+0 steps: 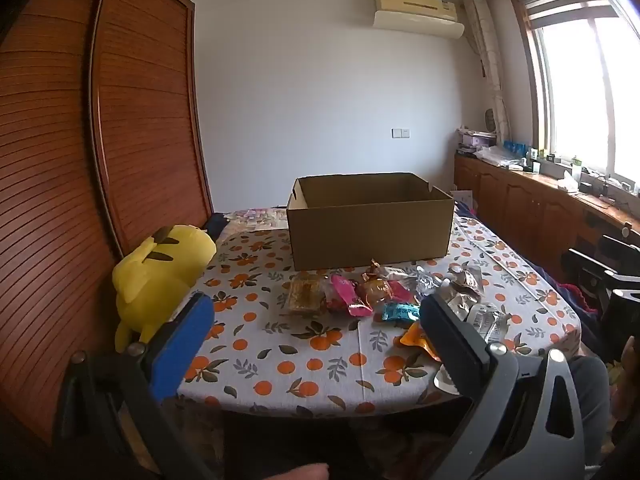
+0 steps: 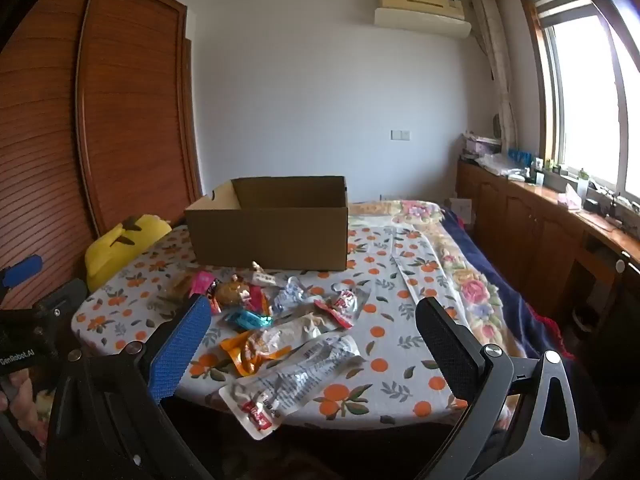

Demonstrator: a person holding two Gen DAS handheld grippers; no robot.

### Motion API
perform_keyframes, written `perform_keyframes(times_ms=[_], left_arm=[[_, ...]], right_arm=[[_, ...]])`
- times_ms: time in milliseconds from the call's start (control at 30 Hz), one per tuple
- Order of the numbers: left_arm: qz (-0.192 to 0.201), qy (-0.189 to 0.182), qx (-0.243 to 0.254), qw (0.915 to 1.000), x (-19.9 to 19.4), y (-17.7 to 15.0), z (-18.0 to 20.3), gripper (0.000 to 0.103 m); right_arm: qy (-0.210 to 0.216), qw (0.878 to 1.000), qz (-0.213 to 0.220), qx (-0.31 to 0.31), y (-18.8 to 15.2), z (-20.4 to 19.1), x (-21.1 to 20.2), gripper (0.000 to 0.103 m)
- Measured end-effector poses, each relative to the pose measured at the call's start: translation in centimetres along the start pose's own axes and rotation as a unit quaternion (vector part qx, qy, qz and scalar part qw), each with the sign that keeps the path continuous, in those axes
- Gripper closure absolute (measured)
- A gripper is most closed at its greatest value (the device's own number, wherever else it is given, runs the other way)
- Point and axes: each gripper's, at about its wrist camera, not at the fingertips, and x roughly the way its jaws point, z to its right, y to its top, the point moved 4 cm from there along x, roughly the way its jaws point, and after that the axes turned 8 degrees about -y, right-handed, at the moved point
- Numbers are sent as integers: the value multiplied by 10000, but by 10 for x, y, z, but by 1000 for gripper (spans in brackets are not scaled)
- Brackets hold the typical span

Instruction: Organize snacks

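An open brown cardboard box (image 1: 370, 228) stands on the orange-print tablecloth (image 1: 280, 360); it also shows in the right wrist view (image 2: 268, 232). Several snack packets lie in a loose pile in front of it: a pink one (image 1: 346, 294), a teal one (image 1: 398, 312), an orange one (image 2: 248, 350) and a long clear one (image 2: 292, 380) at the table's near edge. My left gripper (image 1: 316, 320) is open and empty, short of the pile. My right gripper (image 2: 312, 324) is open and empty, above the near packets.
A yellow plush toy (image 1: 160, 276) lies at the table's left edge beside a wooden wardrobe (image 1: 80, 160). A floral blanket (image 2: 472, 280) covers the right side. Wooden cabinets (image 2: 540, 232) with clutter run under the window.
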Motion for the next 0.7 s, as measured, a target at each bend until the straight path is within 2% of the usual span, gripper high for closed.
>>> perform_keyframes(times_ms=[700], left_arm=[[44, -20, -17, 10000, -6, 8, 1, 0]], right_arm=[[26, 10000, -37, 63, -3, 0, -1, 0]])
